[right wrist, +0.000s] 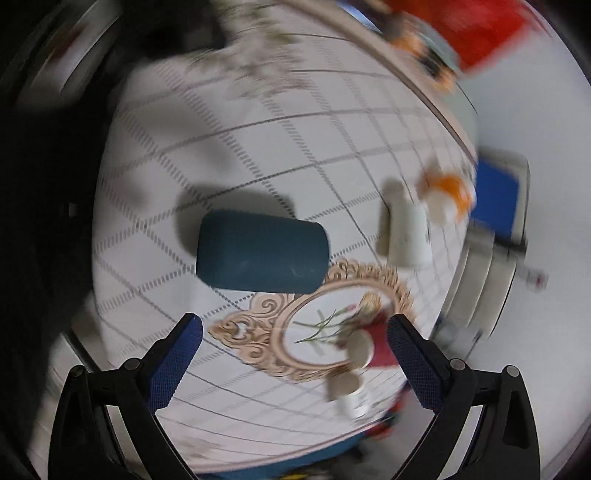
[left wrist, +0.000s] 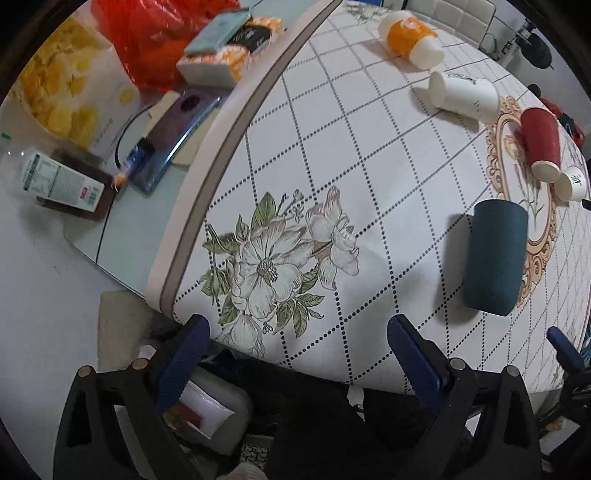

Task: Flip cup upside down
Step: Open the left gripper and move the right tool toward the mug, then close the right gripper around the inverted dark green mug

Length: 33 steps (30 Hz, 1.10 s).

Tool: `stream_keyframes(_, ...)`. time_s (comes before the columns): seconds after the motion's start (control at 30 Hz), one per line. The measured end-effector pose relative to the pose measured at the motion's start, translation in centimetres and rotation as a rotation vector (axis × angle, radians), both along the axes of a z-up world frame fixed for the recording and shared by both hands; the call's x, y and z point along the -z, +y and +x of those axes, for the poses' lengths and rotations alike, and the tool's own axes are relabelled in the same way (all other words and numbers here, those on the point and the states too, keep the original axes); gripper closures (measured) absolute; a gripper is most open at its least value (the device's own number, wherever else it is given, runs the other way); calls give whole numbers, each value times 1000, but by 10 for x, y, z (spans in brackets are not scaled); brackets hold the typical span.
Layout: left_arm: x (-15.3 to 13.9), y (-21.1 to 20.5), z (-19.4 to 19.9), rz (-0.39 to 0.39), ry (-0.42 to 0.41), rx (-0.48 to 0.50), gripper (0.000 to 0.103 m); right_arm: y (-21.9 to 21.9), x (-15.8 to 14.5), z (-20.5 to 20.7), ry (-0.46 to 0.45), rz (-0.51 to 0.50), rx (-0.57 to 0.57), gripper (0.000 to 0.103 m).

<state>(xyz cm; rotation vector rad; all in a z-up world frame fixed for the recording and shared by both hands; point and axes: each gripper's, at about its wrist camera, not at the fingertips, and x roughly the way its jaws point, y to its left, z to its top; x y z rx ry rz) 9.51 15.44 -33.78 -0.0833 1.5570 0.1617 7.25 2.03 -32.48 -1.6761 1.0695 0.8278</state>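
A dark teal cup point(left wrist: 494, 256) stands upside down on the patterned tablecloth; it also shows in the blurred right wrist view point(right wrist: 262, 251). My left gripper point(left wrist: 297, 354) is open and empty, low over the table's near edge, left of the teal cup. My right gripper point(right wrist: 295, 354) is open and empty above the cloth, with the teal cup ahead of it. Its blue fingertip point(left wrist: 559, 341) shows at the right edge of the left wrist view.
A red cup point(left wrist: 541, 142), a white cup point(left wrist: 465, 96), an orange cup point(left wrist: 408, 35) and a small white cup point(left wrist: 570, 182) lie on their sides further back. Boxes, a red bag point(left wrist: 155, 40) and a phone point(left wrist: 177, 129) clutter the glass table at left.
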Motion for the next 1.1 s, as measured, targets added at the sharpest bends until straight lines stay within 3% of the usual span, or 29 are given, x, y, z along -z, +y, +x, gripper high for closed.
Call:
stream_keyframes(0.33, 25, -10, 8, 11, 50, -38, 4, -48, 46, -37, -51, -264, -871, 1)
stream_keyframes(0.53, 37, -16, 13, 14, 76, -62, 4, -73, 68, -33, -26, -327, -1218, 2)
stream_keyframes(0.83, 50, -10, 17, 12, 105, -115, 4, -76, 88, -16, 18, -339, -1417, 2)
stream_keyframes(1.1, 54, 0, 19, 12, 114, -138, 4, -77, 98, -8, 58, -331, -1473, 3)
